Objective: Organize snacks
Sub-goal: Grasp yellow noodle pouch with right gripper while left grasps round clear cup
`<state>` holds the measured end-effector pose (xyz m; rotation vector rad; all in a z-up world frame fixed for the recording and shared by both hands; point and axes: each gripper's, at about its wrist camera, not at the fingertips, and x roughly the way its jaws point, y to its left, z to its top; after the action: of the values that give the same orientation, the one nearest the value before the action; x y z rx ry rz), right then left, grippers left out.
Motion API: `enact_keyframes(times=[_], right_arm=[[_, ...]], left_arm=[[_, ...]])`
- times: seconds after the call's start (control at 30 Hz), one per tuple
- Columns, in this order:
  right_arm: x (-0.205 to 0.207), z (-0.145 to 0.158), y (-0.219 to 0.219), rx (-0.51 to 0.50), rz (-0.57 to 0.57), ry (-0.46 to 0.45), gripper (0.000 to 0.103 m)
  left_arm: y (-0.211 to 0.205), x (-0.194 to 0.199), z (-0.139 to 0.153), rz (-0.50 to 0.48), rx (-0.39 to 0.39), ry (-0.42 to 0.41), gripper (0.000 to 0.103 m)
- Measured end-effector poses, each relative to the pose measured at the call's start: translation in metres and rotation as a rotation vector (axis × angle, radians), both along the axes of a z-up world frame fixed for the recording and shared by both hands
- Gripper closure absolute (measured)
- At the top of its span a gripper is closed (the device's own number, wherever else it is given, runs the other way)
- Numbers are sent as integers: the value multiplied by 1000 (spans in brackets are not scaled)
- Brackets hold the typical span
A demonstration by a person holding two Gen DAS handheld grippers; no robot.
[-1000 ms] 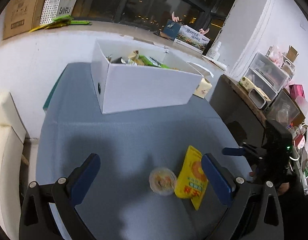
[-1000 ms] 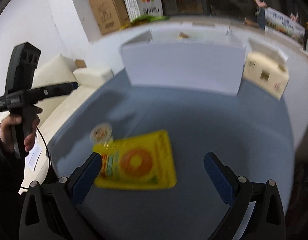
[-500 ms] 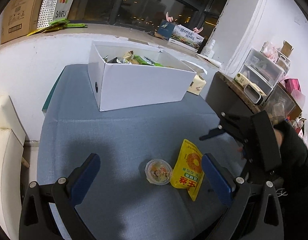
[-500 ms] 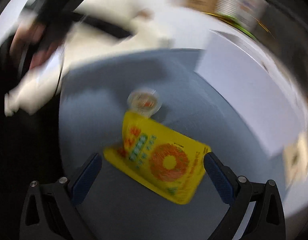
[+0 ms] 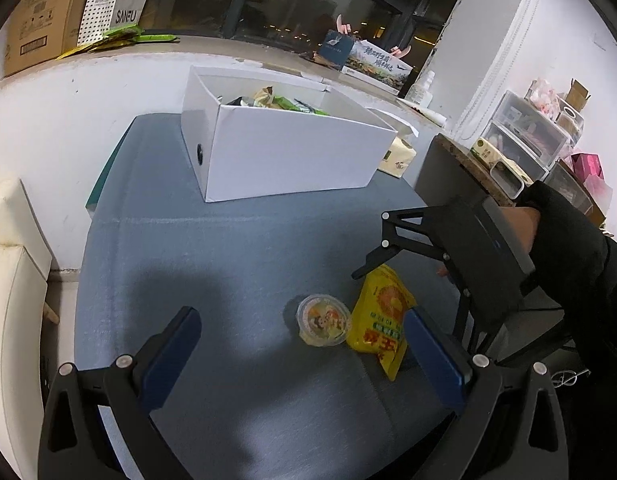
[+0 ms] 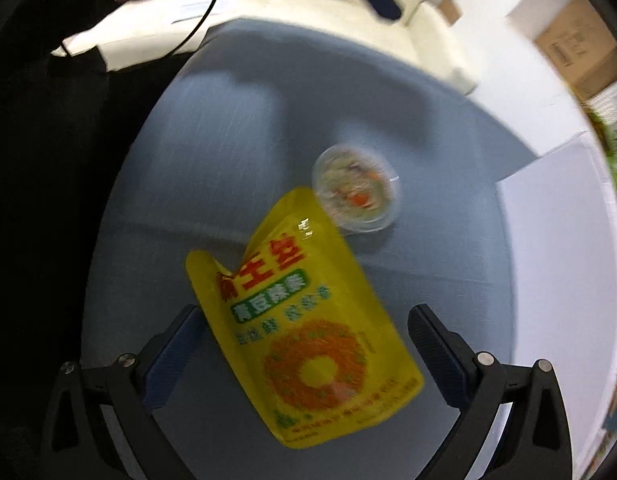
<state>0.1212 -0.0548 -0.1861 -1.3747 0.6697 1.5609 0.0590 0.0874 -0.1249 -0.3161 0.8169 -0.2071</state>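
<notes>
A yellow snack pouch (image 6: 304,328) lies flat on the blue-grey table (image 5: 228,264), with a small clear jelly cup (image 6: 356,186) touching its corner. Both show in the left wrist view, the pouch (image 5: 382,316) to the right of the cup (image 5: 322,320). My right gripper (image 6: 304,344) is open, its jaws on either side of the pouch's lower half, just above it. My left gripper (image 5: 304,352) is open and empty, held above the table near the cup. A white box (image 5: 292,160) holding several snack packets stands at the far side.
A tissue pack (image 5: 398,156) sits right of the white box. A dark side table (image 5: 448,176) and clear storage drawers (image 5: 524,136) stand at the right. A cream sofa (image 5: 8,280) is at the left. A windowsill (image 5: 188,46) with cardboard boxes runs behind.
My right gripper has swung in over the pouch from the right and tipped downward, so the pouch now lies between its jaws. My left gripper has barely moved.
</notes>
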Motion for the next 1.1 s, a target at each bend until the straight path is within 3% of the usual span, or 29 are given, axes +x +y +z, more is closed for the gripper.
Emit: enact_keyframes(times=[0.13,0.2,0.23,0.27,0.33,0.37,0.5,0.7,0.87,1.1], right_arm=[[26,-9,3,-57,-137,144,0],[30,-8,-2,-24,-153,168,3],[30,-5,-6,-3,-156,179,12],[30,-2,-9,21,-174,187,31],[33,1,-18,51,-217,196,55],[34,1,-23,59,-232,204,57],[35,5,-41,119,-328,225,59],[30,32,-84,273,-493,351,59],[36,42,-109,358,-622,350,59],[33,57,-154,525,-809,403,59]], left_arm=[[3,1,-6,7,-8,15,0],[2,3,-10,3,-7,27,0],[1,3,-11,-1,-5,29,0],[0,4,-13,-7,-5,33,0],[-4,8,-15,-19,0,43,0],[-7,10,-17,-29,6,49,0],[-20,18,-20,-78,19,62,0],[-50,44,-29,-179,15,91,0],[-88,69,-44,-281,106,137,0],[-103,94,-63,-297,140,181,1]])
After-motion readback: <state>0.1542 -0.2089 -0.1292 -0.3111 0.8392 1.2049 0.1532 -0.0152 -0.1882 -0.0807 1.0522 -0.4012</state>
